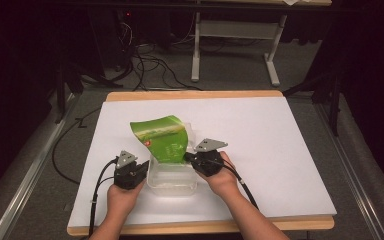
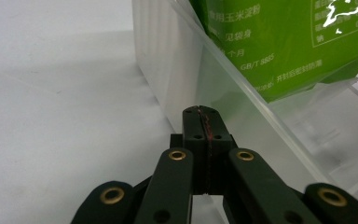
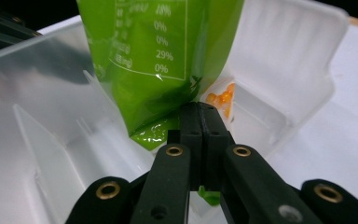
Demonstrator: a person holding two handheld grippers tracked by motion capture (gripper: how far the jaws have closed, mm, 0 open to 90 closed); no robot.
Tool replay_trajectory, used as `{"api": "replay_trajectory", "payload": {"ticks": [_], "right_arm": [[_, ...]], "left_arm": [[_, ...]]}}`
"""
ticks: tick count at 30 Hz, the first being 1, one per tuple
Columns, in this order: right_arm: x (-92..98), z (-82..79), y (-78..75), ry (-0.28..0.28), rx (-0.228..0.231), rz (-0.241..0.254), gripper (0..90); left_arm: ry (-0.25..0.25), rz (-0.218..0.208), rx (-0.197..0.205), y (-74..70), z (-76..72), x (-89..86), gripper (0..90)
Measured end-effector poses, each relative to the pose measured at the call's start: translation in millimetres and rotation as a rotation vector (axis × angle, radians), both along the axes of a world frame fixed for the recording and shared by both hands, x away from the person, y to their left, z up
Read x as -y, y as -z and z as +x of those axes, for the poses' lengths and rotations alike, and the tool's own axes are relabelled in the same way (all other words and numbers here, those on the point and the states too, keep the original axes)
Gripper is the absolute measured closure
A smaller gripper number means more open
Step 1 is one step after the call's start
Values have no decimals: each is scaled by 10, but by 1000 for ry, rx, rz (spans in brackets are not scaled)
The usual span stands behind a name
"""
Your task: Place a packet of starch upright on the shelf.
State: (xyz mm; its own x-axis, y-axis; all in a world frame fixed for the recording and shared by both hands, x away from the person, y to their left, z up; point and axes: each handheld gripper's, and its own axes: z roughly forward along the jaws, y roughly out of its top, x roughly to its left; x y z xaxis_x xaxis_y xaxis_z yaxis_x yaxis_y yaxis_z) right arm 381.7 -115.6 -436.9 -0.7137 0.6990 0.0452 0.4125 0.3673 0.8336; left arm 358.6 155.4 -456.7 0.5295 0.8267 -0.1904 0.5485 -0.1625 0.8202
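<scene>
The pouch (image 1: 162, 138) at the frame's centre is bright green with white printed text and a small red mark. The container (image 1: 172, 181) below it is clear, colourless plastic. Both grippers, left (image 1: 139, 168) and right (image 1: 189, 157), are black with brass-coloured rivets and grey top plates. The desk (image 1: 280, 150) is white, edged in pale wood.

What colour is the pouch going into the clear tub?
Green pouch with white print, clearest in the right gripper view.
</scene>
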Motion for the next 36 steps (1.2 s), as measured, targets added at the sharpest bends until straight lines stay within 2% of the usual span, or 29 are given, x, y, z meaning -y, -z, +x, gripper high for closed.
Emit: {"api": "replay_trajectory", "payload": {"ticks": [3, 4, 5, 7, 8, 9, 11, 13, 14, 17, 18, 21, 23, 26, 28, 36], "right_arm": [[62, -34, -61, 4, 15, 17, 887], [128, -56, -144, 13, 28, 53, 861], [128, -56, -144, 13, 28, 53, 861], [173, -70, -244, 12, 45, 98, 813], [181, -82, -345, 14, 68, 144, 699], [181, -82, -345, 14, 68, 144, 699], [164, -85, -434, 25, 90, 189, 589], [122, -56, -486, 27, 86, 234, 545], [47, -2, -492, 21, 76, 222, 523], [-18, 62, -463, 26, 57, 209, 519], [-48, 133, -428, 22, 28, 226, 528], [-71, 175, -407, 25, 22, 215, 551], [-86, 184, -404, 1, 20, 225, 652], [-92, 173, -387, -13, 21, 203, 808], [-89, 168, -379, -10, 18, 209, 812], [-87, 113, -301, -7, 33, 157, 829]], "left_arm": [[0, 5, -3, 5, -2, 4, 900], [-2, 4, -2, 7, -3, 6, 900], [-3, 4, -2, 9, -5, 6, 900], [-1, 4, -3, 11, -7, 3, 900], [0, 5, -2, 11, -8, 3, 900], [1, 7, -3, 10, -10, 2, 900], [0, 5, 0, 12, -15, 3, 900], [0, 5, -2, 12, -21, 2, 900], [0, 3, -3, 12, -23, 1, 900], [2, 0, -3, 12, -27, -3, 900], [2, -2, -4, 12, -27, -4, 900], [3, -8, -7, 14, -24, -7, 900], [2, -10, -8, 14, -24, -7, 900], [4, -12, -10, 13, -26, -9, 900], [3, -12, -10, 13, -28, -9, 900], [6, -14, -12, 12, -31, -13, 900]]}}
